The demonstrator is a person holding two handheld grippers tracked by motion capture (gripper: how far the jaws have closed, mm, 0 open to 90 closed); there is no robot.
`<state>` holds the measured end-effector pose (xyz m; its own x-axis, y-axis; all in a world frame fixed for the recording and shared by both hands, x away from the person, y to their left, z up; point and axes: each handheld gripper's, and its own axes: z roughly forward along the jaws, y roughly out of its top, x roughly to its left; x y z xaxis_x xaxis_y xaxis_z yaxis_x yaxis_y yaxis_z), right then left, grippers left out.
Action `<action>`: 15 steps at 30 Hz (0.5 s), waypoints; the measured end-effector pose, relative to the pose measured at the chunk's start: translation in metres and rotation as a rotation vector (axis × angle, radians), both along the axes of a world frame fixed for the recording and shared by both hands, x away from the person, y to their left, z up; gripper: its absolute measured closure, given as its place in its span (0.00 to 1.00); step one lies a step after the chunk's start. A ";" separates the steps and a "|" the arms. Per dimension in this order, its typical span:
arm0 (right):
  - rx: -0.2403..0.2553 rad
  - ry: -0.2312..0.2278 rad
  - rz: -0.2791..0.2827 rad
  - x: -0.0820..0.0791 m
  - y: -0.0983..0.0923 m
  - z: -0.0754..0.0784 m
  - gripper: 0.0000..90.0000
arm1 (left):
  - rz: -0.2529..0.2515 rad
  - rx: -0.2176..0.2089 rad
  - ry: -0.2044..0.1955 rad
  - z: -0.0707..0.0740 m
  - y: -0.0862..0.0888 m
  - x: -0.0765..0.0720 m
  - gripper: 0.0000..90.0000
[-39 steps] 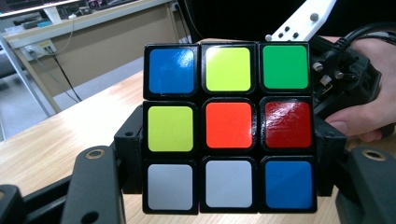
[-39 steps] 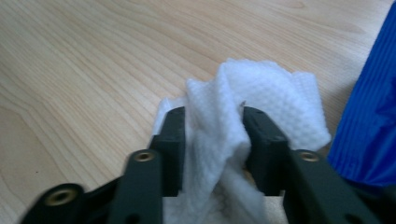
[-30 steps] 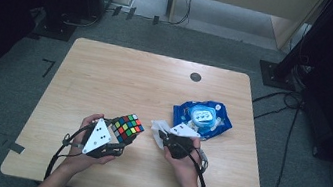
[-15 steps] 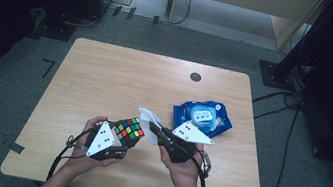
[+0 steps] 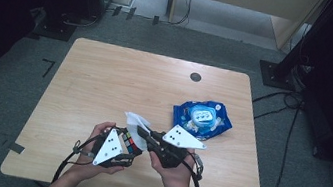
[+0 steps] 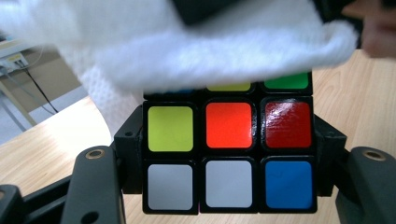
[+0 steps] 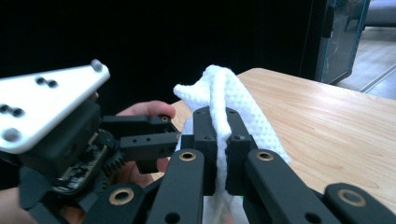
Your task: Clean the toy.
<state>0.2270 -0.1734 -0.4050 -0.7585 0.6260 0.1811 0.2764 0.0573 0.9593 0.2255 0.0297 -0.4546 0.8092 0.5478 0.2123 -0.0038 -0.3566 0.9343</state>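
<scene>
My left tongs (image 6: 229, 186) clamp the stiff, slick puzzle cube (image 6: 229, 154) by opposite sides above the table (image 5: 106, 79) — my right tongs (image 7: 222, 154) pinch the soft, limp wipe (image 7: 219, 93) draped over its top.

The white wipe (image 6: 224, 51) drapes over the puzzle cube (image 6: 229, 154), hiding its top row bar slivers of colour, and it's a soft blur up close. Cube's underside is cut off at the bottom edge. In the right gripper view the wipe (image 7: 219, 93) runs down between the jaws, its lower end out of frame. Printing on the blue packet (image 5: 202, 118): too small to read.
</scene>
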 end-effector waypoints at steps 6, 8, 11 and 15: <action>-0.018 -0.061 -0.070 -0.001 0.000 -0.007 0.97 | 0.006 -0.038 0.019 0.005 0.003 0.000 0.38; -0.020 -0.067 -0.092 -0.001 -0.001 -0.010 0.97 | 0.007 -0.046 0.023 0.006 0.004 0.001 0.38; -0.039 -0.074 -0.129 0.001 -0.003 -0.015 0.97 | 0.012 -0.052 0.029 0.006 0.006 0.002 0.38; -0.076 -0.051 -0.181 0.010 -0.008 -0.028 0.97 | 0.017 -0.069 0.029 0.009 0.010 0.003 0.38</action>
<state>0.2374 -0.1819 -0.4329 -0.6393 0.7634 0.0923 0.2394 0.0836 0.9673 0.2286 0.0398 -0.4460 0.8048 0.5742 0.1500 0.0297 -0.2914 0.9561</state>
